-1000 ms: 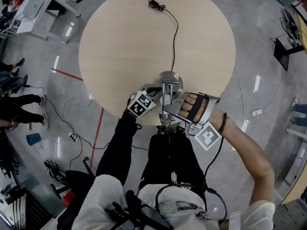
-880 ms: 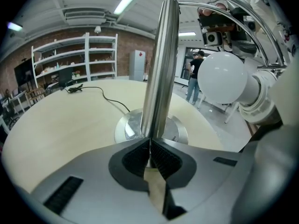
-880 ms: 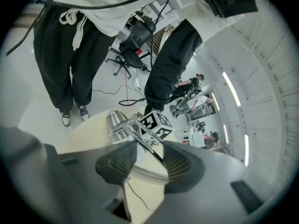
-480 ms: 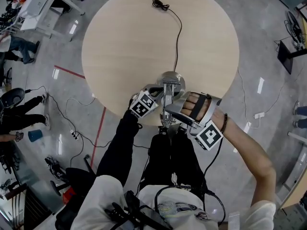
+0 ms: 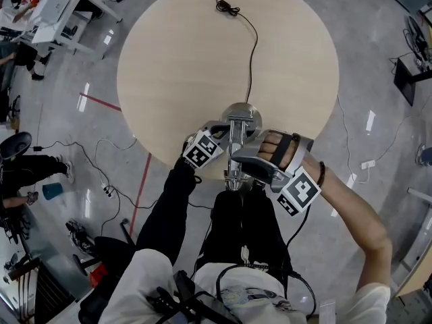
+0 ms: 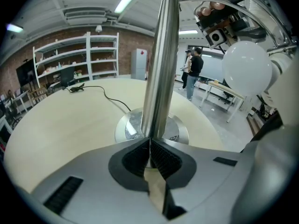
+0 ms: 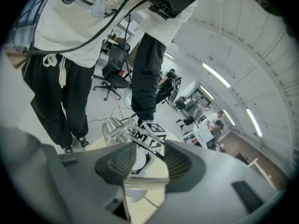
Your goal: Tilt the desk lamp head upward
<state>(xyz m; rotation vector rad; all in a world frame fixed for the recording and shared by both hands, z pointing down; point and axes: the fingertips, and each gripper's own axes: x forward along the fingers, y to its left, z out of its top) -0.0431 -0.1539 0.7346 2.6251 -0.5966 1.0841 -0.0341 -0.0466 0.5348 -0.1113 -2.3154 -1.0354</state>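
A chrome desk lamp stands at the near edge of the round table (image 5: pixel 175 59), on a round base (image 5: pixel 241 113). My left gripper (image 5: pixel 225 132) is shut on its upright pole (image 6: pixel 161 64), just above the base (image 6: pixel 131 127). The white bulb (image 6: pixel 246 68) hangs to the upper right in the left gripper view. My right gripper (image 5: pixel 239 165) comes in from the right, and its jaws (image 7: pixel 145 164) are closed on a flat metal part of the lamp head (image 7: pixel 144 178). The left gripper's marker cube (image 7: pixel 152 133) shows just beyond.
The lamp's black cable (image 5: pixel 251 46) runs from the base across the table to its far edge. The holder's dark-trousered legs (image 5: pixel 236 214) stand right against the table's near edge. More cables lie on the floor at the left (image 5: pixel 101 181).
The right gripper has turned slightly, and its marker cube has shifted a little down and to the right. The left gripper keeps its hold on the pole.
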